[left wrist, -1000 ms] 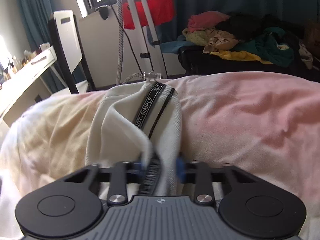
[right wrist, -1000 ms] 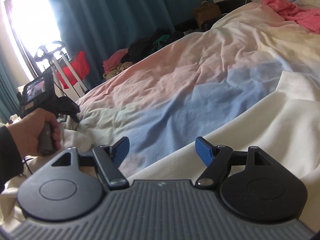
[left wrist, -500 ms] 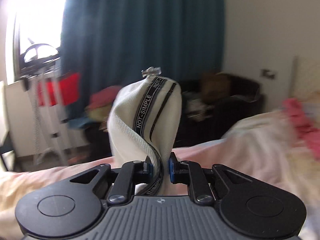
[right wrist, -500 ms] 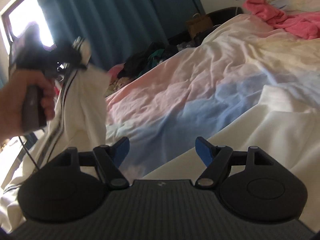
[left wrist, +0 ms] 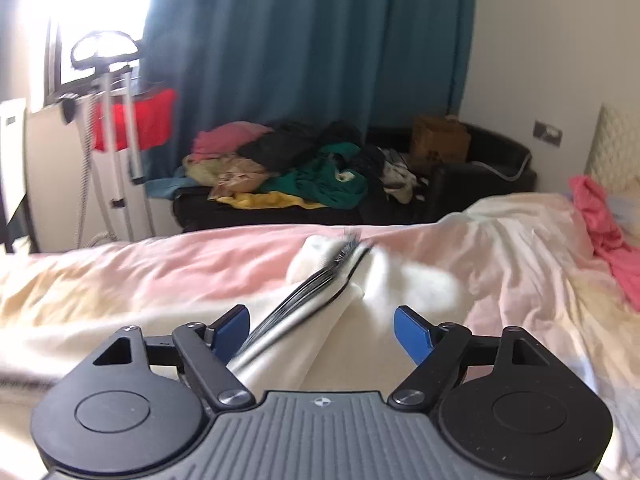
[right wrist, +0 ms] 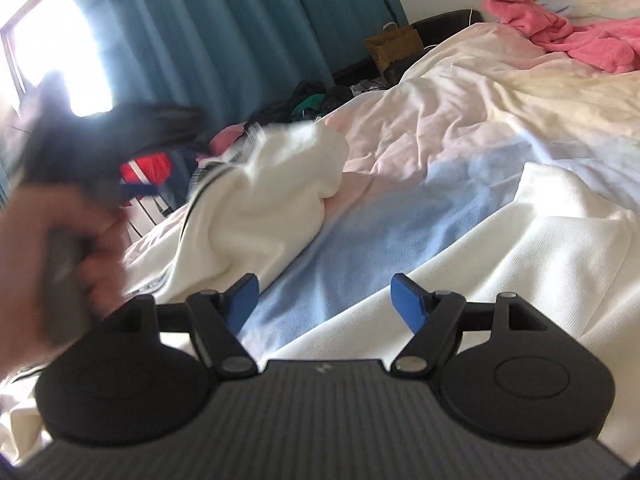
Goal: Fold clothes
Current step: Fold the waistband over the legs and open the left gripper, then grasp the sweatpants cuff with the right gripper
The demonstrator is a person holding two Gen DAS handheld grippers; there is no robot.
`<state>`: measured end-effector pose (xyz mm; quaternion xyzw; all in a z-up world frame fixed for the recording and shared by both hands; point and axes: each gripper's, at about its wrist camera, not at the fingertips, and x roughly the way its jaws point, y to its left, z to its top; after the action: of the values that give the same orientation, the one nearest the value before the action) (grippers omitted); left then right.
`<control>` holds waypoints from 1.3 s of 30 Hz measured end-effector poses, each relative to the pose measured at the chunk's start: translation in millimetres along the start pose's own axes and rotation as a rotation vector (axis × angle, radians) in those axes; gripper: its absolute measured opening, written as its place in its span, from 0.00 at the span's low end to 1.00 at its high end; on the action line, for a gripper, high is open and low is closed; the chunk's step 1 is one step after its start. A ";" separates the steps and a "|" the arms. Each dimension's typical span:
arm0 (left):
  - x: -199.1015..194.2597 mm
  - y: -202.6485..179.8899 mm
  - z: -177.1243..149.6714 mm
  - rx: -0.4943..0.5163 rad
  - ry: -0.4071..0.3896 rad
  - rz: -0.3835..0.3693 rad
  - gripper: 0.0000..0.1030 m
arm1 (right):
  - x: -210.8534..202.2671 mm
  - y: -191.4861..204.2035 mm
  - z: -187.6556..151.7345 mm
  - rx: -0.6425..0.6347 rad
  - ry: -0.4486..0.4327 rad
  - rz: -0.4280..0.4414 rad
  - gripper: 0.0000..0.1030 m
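1. We are folding a white knitted garment with a black-and-white striped band (left wrist: 320, 304) on the bed with the pink, cream and blue duvet (left wrist: 160, 264). Its banded end lies thrown forward over the duvet, blurred with motion, while the rest trails back between the fingers of our left tool (left wrist: 322, 330).
2. The left tool's jaws are opening; the blue pads stand clear of the cloth on either side, so the garment is let go though it runs between them. We judge this release is meant to drop the lifted end across the garment's body and make a fold.
3. Our right tool (right wrist: 324, 298) hangs spread and empty just above the near white part of the garment (right wrist: 520, 248), pressing nothing. It seems kept there ready to steady or smooth that half.
4. From the right wrist view, the hand (right wrist: 60, 248) carrying the left tool is blurred beside the heaped white cloth.
5. Half a second ago the left tool was clenched on the band and held it upright against the teal curtain (left wrist: 312, 48); now the band is down on the bed and the pads are apart. The right tool's spread is unchanged.
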<state>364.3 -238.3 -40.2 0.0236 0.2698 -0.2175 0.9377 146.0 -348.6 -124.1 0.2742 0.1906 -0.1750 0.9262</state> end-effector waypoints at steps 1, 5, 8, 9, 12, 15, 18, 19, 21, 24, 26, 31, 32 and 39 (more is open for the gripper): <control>-19.9 11.5 -8.1 -0.015 -0.015 0.020 0.80 | 0.0 0.5 -0.2 0.000 0.003 0.004 0.72; -109.4 48.0 -41.4 -0.052 -0.113 0.214 0.88 | -3.2 5.6 -1.7 -0.030 0.002 0.014 0.72; -170.2 71.2 -64.2 -0.076 -0.178 0.314 0.88 | -9.8 14.7 -3.6 -0.088 -0.017 0.018 0.72; -186.6 77.5 -71.0 -0.079 -0.185 0.336 0.89 | -12.8 17.5 -4.5 -0.105 -0.021 0.023 0.72; -232.6 96.2 -91.7 -0.094 -0.184 0.364 0.89 | -22.5 25.1 -6.5 -0.159 -0.028 0.034 0.72; -262.4 103.9 -117.1 -0.106 -0.181 0.342 0.91 | -33.3 31.3 -7.4 -0.199 -0.022 0.050 0.72; -284.9 112.5 -144.8 -0.105 -0.179 0.308 0.91 | -37.3 29.5 -5.4 -0.182 0.033 0.061 0.72; -289.9 115.0 -152.7 -0.111 -0.179 0.302 0.91 | -36.8 26.9 -4.3 -0.160 0.063 0.068 0.72; -294.0 118.8 -165.0 -0.140 -0.175 0.290 0.91 | -35.5 20.8 -2.7 -0.099 0.120 0.082 0.72; -290.8 127.2 -181.1 -0.166 -0.169 0.269 0.91 | -27.9 13.0 -0.8 -0.025 0.183 0.109 0.73; -282.8 132.9 -188.9 -0.179 -0.152 0.261 0.91 | -18.1 12.1 2.7 -0.002 0.220 0.127 0.70; -264.4 154.1 -196.4 -0.274 -0.066 0.235 0.91 | 35.3 18.5 37.1 0.023 0.229 0.147 0.65; -260.2 158.4 -198.0 -0.286 -0.054 0.241 0.91 | 51.1 20.0 44.8 0.029 0.220 0.155 0.63; -221.9 181.3 -200.2 -0.316 -0.043 0.280 0.91 | 171.2 10.6 78.1 0.213 0.163 -0.016 0.62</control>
<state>172.8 45.7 -109.7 -0.0910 0.2747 -0.0404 0.9564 318.9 -422.8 -135.6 0.3828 0.2479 -0.1787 0.8718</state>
